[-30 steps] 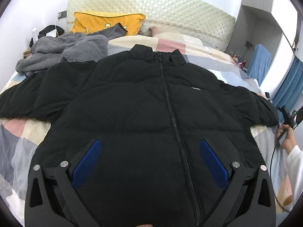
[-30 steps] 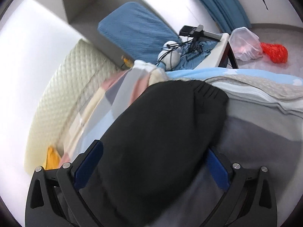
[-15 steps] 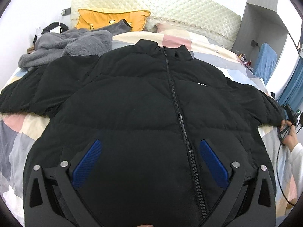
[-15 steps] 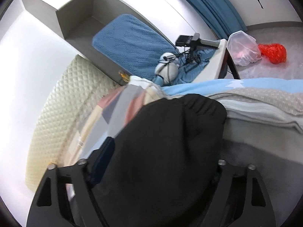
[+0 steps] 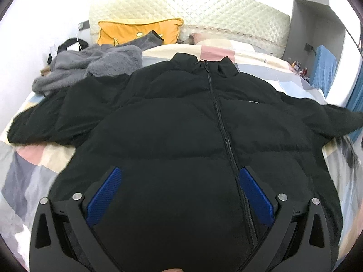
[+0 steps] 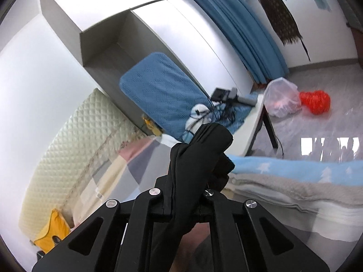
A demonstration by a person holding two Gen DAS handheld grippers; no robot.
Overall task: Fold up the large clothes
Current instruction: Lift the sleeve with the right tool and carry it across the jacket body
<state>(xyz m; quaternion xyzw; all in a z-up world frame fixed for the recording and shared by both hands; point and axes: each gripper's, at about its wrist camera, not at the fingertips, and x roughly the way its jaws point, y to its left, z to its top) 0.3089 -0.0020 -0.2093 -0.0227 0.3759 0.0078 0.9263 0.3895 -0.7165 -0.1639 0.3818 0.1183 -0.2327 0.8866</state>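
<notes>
Bed (image 5: pixel 34 165) carries black jacket (image 5: pixel 181 136); right hand-held gripper (image 6: pixel 185 188) pinches its sleeve cuff (image 6: pixel 204 145), left hand-held gripper (image 5: pixel 179 190) gapes wide.

yellow pillow (image 5: pixel 138 31), perhaps grey fleece (image 5: pixel 90 65)

Left wrist view: looks steeply down from close above the hem of the black jacket (image 5: pixel 181 124), facing up the bed (image 5: pixel 27 176) toward the quilted headboard (image 5: pixel 204 11); left tongs (image 5: pixel 180 195) frame the lower edge. Right wrist view: sits at the bed's side edge, tilted and rolled, facing the wardrobe (image 6: pixel 158 22), blue curtain (image 6: pixel 245 34) and floor (image 6: pixel 317 124). Shared: headboard, yellow pillow (image 5: pixel 138 30), patchwork bedding, the blue cushion (image 6: pixel 163 90).
</notes>
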